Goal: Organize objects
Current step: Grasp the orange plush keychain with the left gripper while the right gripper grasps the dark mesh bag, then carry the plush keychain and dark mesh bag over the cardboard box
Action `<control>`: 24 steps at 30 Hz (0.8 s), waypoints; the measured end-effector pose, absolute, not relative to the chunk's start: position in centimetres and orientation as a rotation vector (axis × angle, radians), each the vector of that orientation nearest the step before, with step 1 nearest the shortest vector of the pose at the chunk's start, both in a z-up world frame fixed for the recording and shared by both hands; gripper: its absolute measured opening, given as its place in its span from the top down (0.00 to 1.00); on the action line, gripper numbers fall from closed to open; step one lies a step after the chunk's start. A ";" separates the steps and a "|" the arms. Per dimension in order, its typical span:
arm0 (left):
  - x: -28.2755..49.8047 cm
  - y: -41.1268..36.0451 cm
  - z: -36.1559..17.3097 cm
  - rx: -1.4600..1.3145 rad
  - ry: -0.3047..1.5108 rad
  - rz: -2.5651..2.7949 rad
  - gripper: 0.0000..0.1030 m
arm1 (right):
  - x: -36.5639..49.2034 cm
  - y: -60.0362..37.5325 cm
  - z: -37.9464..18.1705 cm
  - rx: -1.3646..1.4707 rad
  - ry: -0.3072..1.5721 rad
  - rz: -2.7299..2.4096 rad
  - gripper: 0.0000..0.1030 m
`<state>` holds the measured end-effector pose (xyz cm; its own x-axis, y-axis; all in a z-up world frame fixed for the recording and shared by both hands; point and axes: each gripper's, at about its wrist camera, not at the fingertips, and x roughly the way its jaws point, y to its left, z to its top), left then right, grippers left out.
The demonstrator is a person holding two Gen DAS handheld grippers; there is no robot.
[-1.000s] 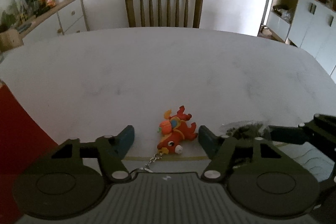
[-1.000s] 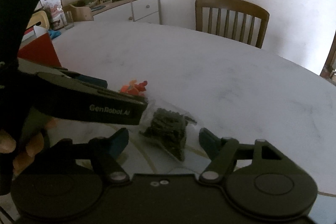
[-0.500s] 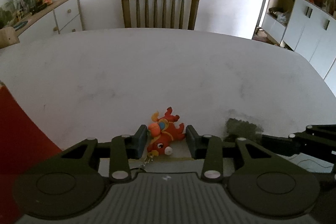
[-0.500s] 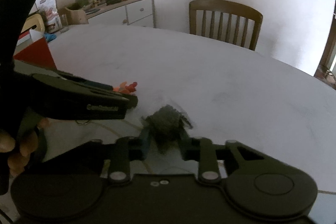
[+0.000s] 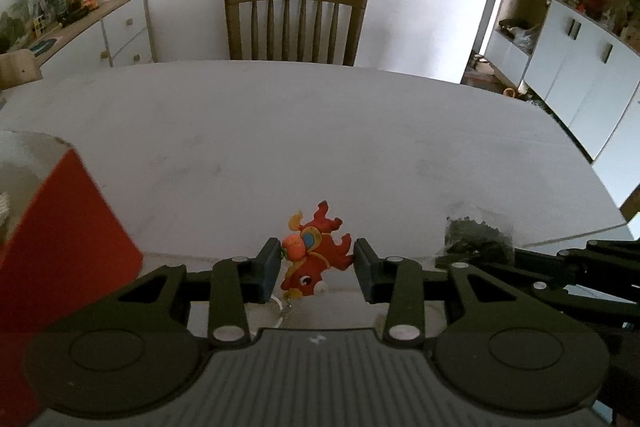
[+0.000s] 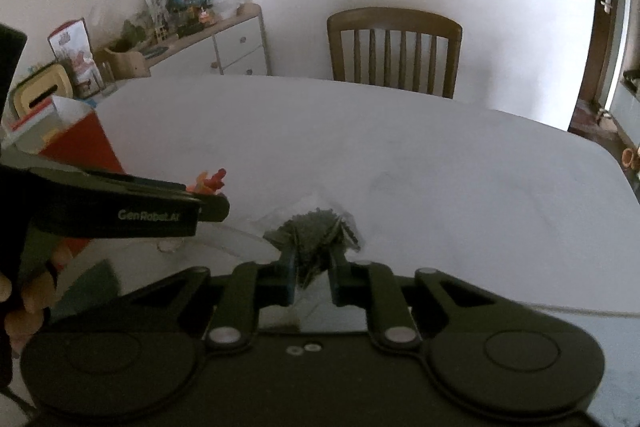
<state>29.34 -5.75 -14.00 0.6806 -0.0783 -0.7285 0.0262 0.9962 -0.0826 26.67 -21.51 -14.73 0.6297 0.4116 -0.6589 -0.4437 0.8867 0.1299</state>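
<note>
While the left gripper (image 5: pixel 316 265) pinches the little red and orange toy keychain (image 5: pixel 314 259), its nearer red box (image 5: pixel 60 251) sits left; the right gripper (image 6: pixel 312 277) is closing on the clear bag of dark bits (image 6: pixel 316 231).

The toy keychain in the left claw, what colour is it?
Mostly red with orange and a blue patch; the toy keychain shows best in the left wrist view.

One red toy dragon (image 5: pixel 316 259), one clear bag of dark bits (image 6: pixel 316 231), one red box (image 5: pixel 60 251), all on one white table (image 5: pixel 320 131). One wooden chair (image 5: pixel 295 21) behind table. Two grippers: left gripper (image 5: pixel 316 269), right gripper (image 6: pixel 312 277).
</note>
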 end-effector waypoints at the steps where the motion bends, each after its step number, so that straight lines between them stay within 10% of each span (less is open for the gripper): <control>1: 29.0 -5.7 -13.6 -0.070 0.819 -0.064 0.62 | 26.3 -21.7 -14.4 -0.040 0.742 0.489 0.86; 24: 20.2 0.6 -4.8 -0.137 0.788 -0.150 0.62 | 17.1 -18.2 -5.0 -0.043 0.693 0.495 0.86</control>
